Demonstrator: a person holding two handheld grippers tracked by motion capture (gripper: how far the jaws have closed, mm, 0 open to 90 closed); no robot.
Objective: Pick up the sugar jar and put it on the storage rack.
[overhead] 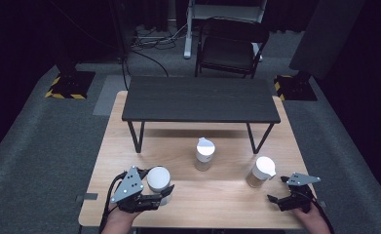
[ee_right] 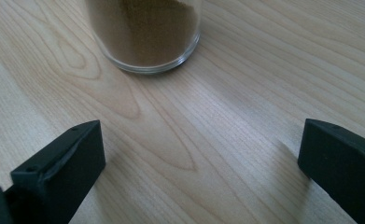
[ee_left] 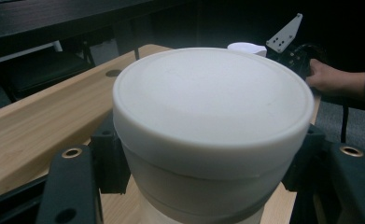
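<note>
A white-lidded jar (overhead: 159, 179) is at the front left of the wooden table (overhead: 217, 195), and my left gripper (overhead: 161, 191) is shut on it. In the left gripper view the jar's lid (ee_left: 213, 102) sits just below the lens, with my left gripper (ee_left: 208, 158) clamping the jar body from both sides. A glass jar of brown powder (overhead: 260, 171) with a white lid stands at the front right. My right gripper (overhead: 276, 188) rests open just right of it. The right gripper view has the jar's base (ee_right: 145, 35) ahead of my open right gripper (ee_right: 201, 154), with bare wood between the jaws.
A third white-lidded jar (overhead: 205, 153) stands mid-table. A low black shelf (overhead: 200, 97) on thin legs spans the table's far half. A black chair (overhead: 232, 46) and cables lie on the floor beyond. The person's other hand (ee_left: 329, 79) is far off in the left gripper view.
</note>
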